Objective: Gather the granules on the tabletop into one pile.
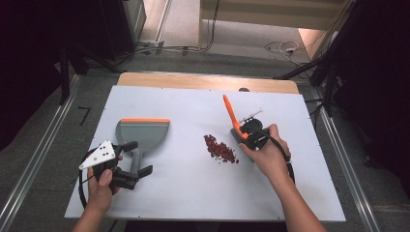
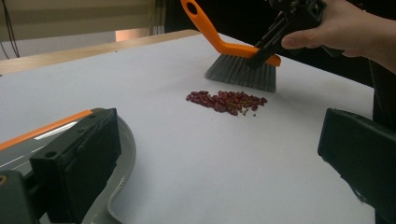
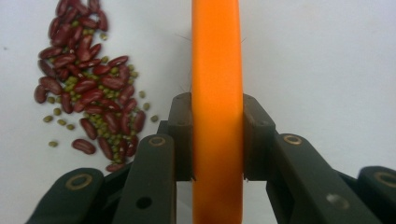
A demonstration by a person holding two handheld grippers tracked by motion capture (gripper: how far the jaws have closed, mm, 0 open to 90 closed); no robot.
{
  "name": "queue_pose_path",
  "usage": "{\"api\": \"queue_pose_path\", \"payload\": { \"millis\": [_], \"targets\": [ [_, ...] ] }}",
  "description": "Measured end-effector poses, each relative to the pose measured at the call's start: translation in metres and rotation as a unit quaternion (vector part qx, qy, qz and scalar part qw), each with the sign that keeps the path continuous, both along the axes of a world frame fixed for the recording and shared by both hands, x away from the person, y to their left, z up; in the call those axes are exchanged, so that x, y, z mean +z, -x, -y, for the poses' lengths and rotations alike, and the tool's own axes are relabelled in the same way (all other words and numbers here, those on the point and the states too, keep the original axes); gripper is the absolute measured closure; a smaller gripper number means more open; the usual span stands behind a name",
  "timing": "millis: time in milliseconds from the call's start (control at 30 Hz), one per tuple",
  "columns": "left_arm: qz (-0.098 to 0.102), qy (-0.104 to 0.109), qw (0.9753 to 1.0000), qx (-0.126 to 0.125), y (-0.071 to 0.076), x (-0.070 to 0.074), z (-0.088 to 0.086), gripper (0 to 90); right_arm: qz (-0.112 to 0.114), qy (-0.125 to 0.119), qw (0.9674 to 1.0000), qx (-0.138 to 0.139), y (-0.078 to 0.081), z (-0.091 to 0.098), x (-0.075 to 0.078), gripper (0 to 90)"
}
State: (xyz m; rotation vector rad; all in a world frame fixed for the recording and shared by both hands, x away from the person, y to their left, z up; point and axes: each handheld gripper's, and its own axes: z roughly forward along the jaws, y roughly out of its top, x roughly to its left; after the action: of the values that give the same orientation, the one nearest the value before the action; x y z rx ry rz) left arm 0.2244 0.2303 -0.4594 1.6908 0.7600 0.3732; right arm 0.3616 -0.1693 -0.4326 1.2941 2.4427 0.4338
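A pile of red beans mixed with small green ones lies mid-board. Just right of it, my right gripper is shut on the orange back of a hand brush. Its grey bristles rest on the board behind the beans. A grey dustpan with an orange lip lies at the left, mouth facing away. My left gripper stands wide open at the pan's handle end, one jaw over the pan, pressing on nothing.
The white board covers a wooden table. Metal rails run along both sides on the floor, and cables lie beyond the far edge. Bare board stretches between dustpan and beans.
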Motion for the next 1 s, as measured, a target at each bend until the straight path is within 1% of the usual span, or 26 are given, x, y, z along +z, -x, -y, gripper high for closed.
{"api": "queue_pose_path", "payload": {
  "millis": [33,67,100,133,200,300,367,433,500,533,667,700,800,867,900,933,967,1000],
  "targets": [
    [0.000,-0.001,1.0000,0.000,0.000,0.000,0.000,0.6,0.000,0.004,1.0000,0.003,0.002,-0.003,0.000,68.7],
    [-0.001,-0.003,1.0000,-0.001,0.000,0.000,0.000,0.6,0.002,0.013,0.9999,0.002,0.004,-0.007,0.000,68.7],
    [-0.001,-0.002,1.0000,-0.001,0.000,0.000,0.001,0.6,0.000,0.015,0.9999,0.003,0.006,-0.010,0.000,68.7],
    [-0.002,-0.002,1.0000,-0.002,0.000,-0.001,0.001,0.6,0.000,0.011,0.9999,0.007,0.007,-0.014,-0.001,68.7],
    [-0.001,-0.004,1.0000,-0.003,0.000,0.000,0.002,0.6,0.003,0.018,0.9998,0.008,0.009,-0.021,-0.001,68.7],
    [-0.001,-0.002,1.0000,-0.003,0.000,0.000,0.001,0.6,-0.002,0.011,0.9998,0.016,0.009,-0.029,0.000,68.7],
    [0.001,-0.002,1.0000,-0.002,0.000,0.000,0.000,0.6,-0.001,0.014,0.9997,0.021,0.009,-0.034,0.000,68.7],
    [0.001,-0.002,1.0000,-0.002,0.000,0.000,0.000,0.6,-0.008,0.002,0.9995,0.030,0.009,-0.039,0.001,68.7],
    [0.001,-0.003,1.0000,-0.001,0.001,0.000,0.000,0.6,-0.005,0.011,0.9993,0.035,0.010,-0.045,0.001,68.7],
    [0.002,-0.002,1.0000,-0.002,0.001,0.001,0.000,0.6,-0.005,0.011,0.9992,0.038,0.010,-0.047,0.002,68.7],
    [0.002,0.000,1.0000,-0.001,0.001,0.001,-0.001,0.6,-0.003,0.009,0.9990,0.044,0.008,-0.047,0.004,68.6],
    [0.002,0.001,1.0000,0.000,0.001,0.001,-0.002,0.6,-0.002,0.003,0.9991,0.042,0.008,-0.045,0.006,68.7],
    [0.002,0.002,1.0000,0.000,0.001,0.001,-0.002,0.6,0.004,-0.007,0.9983,0.058,0.008,-0.037,0.012,68.6],
    [0.002,0.001,1.0000,0.000,0.001,0.001,-0.002,0.6,0.005,-0.019,0.9965,0.082,0.009,-0.029,0.017,68.6],
    [0.002,0.002,1.0000,0.000,0.001,0.001,-0.002,0.6,0.008,-0.029,0.9939,0.106,0.010,-0.025,0.019,68.6],
    [0.002,0.001,1.0000,0.000,0.001,0.001,-0.001,0.6,0.006,-0.038,0.9911,0.127,0.011,-0.021,0.021,68.6],
    [0.002,0.000,1.0000,0.000,0.001,0.001,-0.001,0.6,0.008,-0.038,0.9877,0.152,0.013,-0.018,0.024,68.6],
    [0.001,0.000,1.0000,0.000,0.000,0.001,-0.001,0.6,0.003,-0.036,0.9833,0.179,0.016,-0.015,0.026,68.7]
  ]
}}
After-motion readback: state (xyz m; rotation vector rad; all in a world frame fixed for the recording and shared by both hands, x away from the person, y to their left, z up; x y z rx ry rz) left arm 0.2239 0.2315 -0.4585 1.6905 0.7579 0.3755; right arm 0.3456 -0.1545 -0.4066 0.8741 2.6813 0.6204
